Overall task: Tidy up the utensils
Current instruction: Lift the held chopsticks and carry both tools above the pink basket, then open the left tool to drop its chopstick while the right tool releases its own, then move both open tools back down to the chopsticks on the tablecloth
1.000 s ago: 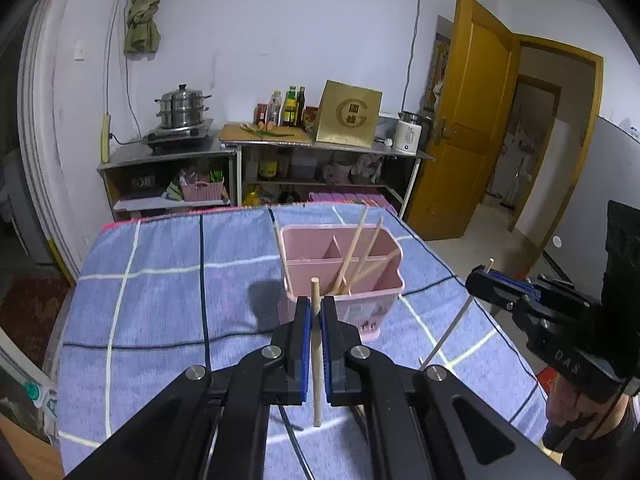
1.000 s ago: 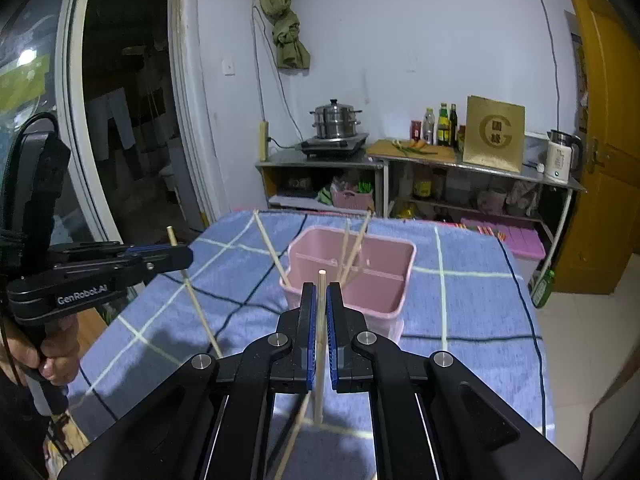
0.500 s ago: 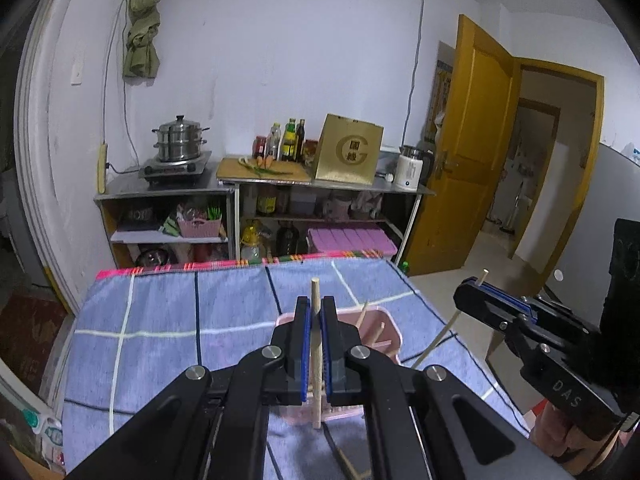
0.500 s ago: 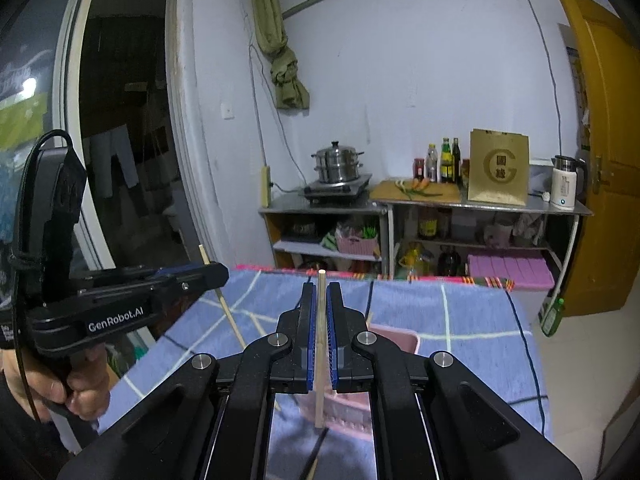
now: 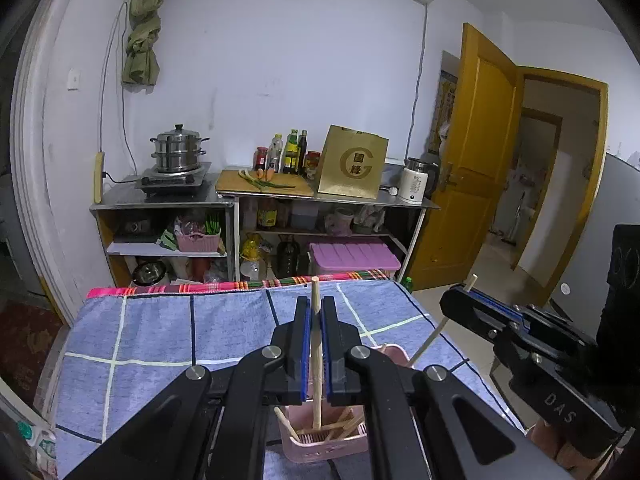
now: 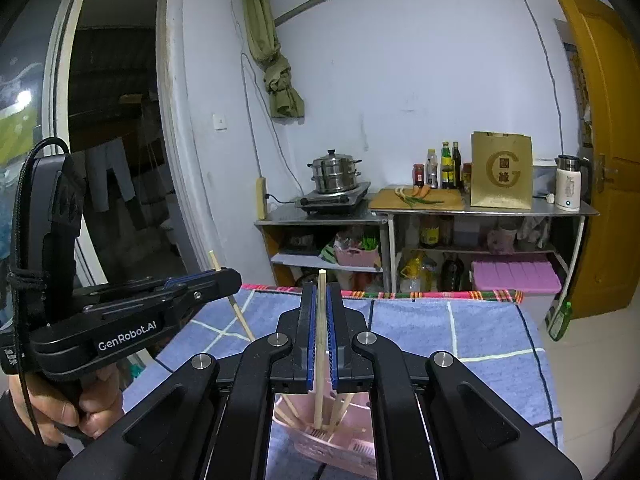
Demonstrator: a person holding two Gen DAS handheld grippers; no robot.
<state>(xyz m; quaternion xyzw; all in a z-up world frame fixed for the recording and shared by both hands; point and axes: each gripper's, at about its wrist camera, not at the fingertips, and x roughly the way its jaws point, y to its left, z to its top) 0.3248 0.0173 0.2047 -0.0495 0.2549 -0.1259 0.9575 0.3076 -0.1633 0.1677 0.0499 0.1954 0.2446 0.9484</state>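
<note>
My left gripper (image 5: 315, 312) is shut on a wooden chopstick (image 5: 316, 396), held upright with its lower end inside the pink utensil holder (image 5: 320, 446) below. My right gripper (image 6: 320, 300) is shut on another chopstick (image 6: 319, 384), upright, its lower end in the same pink holder (image 6: 340, 444). The holder has several chopsticks leaning in it and stands on the blue checked tablecloth (image 5: 160, 332). The right gripper shows in the left wrist view (image 5: 472, 300), the left gripper in the right wrist view (image 6: 216, 276).
Metal shelves (image 5: 264, 200) against the far wall carry a steamer pot (image 5: 178, 152), bottles, a gold box and a kettle. A yellow door (image 5: 472, 168) stands open at the right. A dark doorway (image 6: 116, 140) lies left.
Both grippers have moved forward over the pink holder and tilted up. The holder has dropped from the middle of the views to the bottom, and the chopstick ends now reach into it.
</note>
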